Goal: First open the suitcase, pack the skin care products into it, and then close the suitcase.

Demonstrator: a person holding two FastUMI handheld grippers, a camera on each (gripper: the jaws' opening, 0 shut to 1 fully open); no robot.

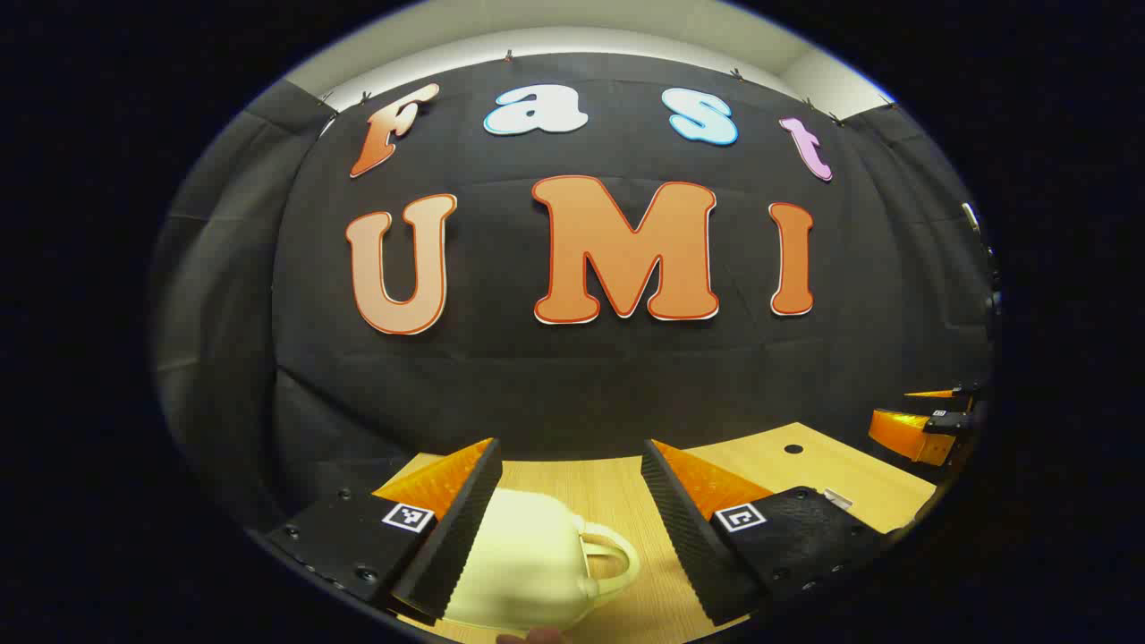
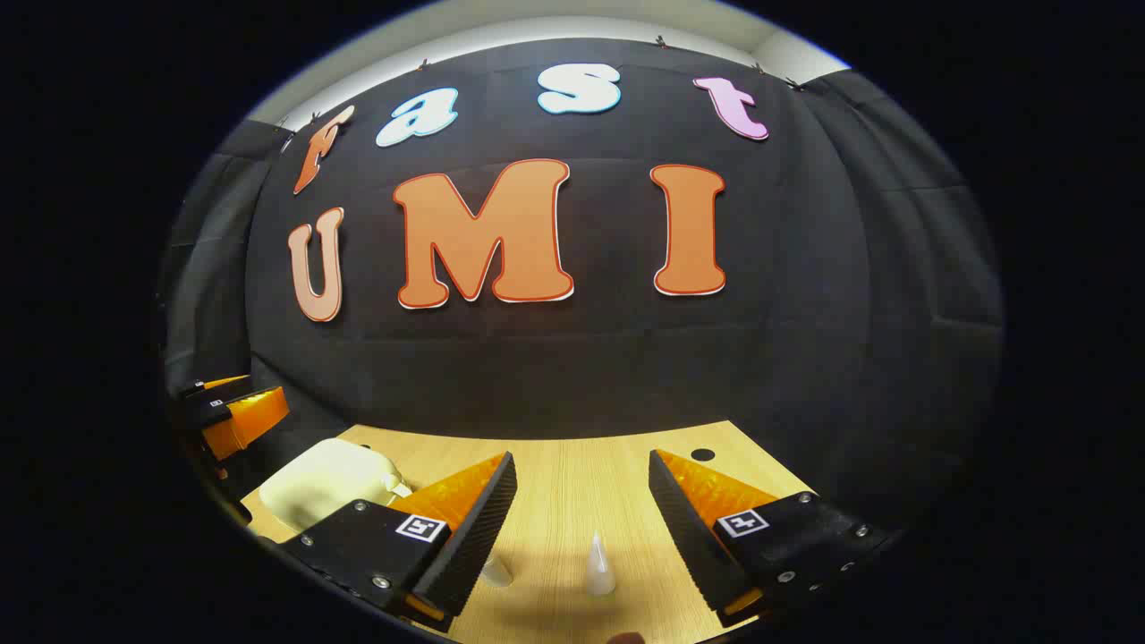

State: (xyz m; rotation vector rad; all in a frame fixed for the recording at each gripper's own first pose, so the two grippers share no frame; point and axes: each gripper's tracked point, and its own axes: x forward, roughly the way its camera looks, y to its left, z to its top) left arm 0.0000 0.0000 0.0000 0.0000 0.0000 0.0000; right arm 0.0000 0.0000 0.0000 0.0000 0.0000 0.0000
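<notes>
Cream suitcase (image 1: 528, 563) lies shut on desk (image 1: 617, 487), between spread left tongs (image 1: 572, 501), untouched; judged step: opening, next move calls for grip at handle (image 1: 613, 559); right gripper view: right tongs (image 2: 581, 510) wide, empty; two small product pieces (image 2: 599, 563) below them; no legible labels.

A black cloth wall (image 1: 581, 376) is hanging across the back of the booth, creasing into folds at both sides. A pale ceiling strip (image 1: 572, 27) is glowing with light above it. Below, a light wooden tabletop (image 2: 572, 483) with a small round hole (image 2: 703, 454) is stretching toward the cloth.
</notes>
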